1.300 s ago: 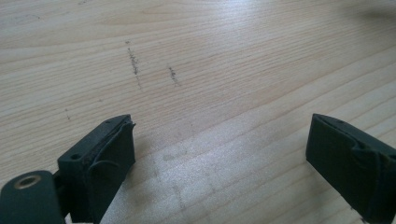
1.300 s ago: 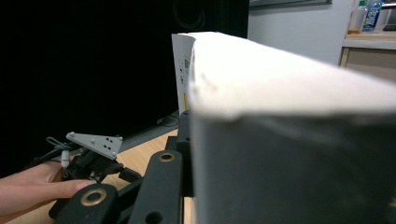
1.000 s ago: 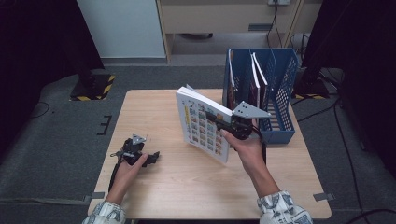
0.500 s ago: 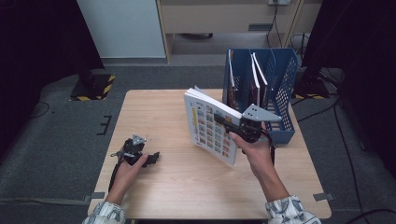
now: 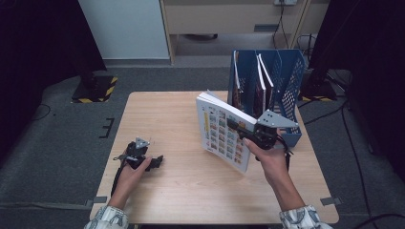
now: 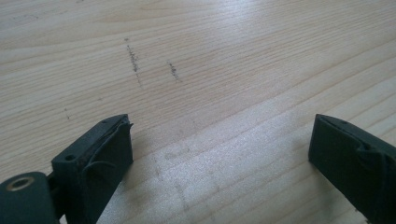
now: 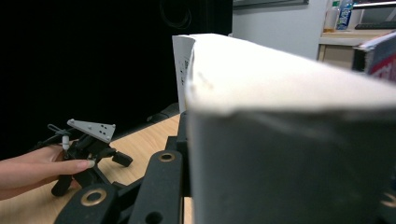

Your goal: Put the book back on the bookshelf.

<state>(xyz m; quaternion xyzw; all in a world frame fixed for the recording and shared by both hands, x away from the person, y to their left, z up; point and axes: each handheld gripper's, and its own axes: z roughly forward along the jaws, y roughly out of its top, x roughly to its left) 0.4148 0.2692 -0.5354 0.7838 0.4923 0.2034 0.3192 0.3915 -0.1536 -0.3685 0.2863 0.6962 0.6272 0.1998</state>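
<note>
A thick white book point(image 5: 222, 133) with a grid of coloured pictures on its cover hangs upright above the right half of the wooden table point(image 5: 186, 191). My right gripper point(image 5: 237, 125) is shut on its edge. In the right gripper view the book's page block point(image 7: 280, 116) rises between the black jaws. Just behind the book stands a blue file rack point(image 5: 288, 95). My left gripper point(image 5: 155, 161) rests on the table at the front left, held by a hand. Its jaws stand wide open over bare wood point(image 6: 210, 56), with nothing between them.
The rack holds a few upright books point(image 5: 260, 81) in its left slots, and its right slots look free. It sits at the table's right rear edge. Grey carpet and cables surround the table. A cabinet stands behind it.
My right gripper has carried the book to the right, closer to the blue rack. The left gripper and its hand have stayed where they were.
</note>
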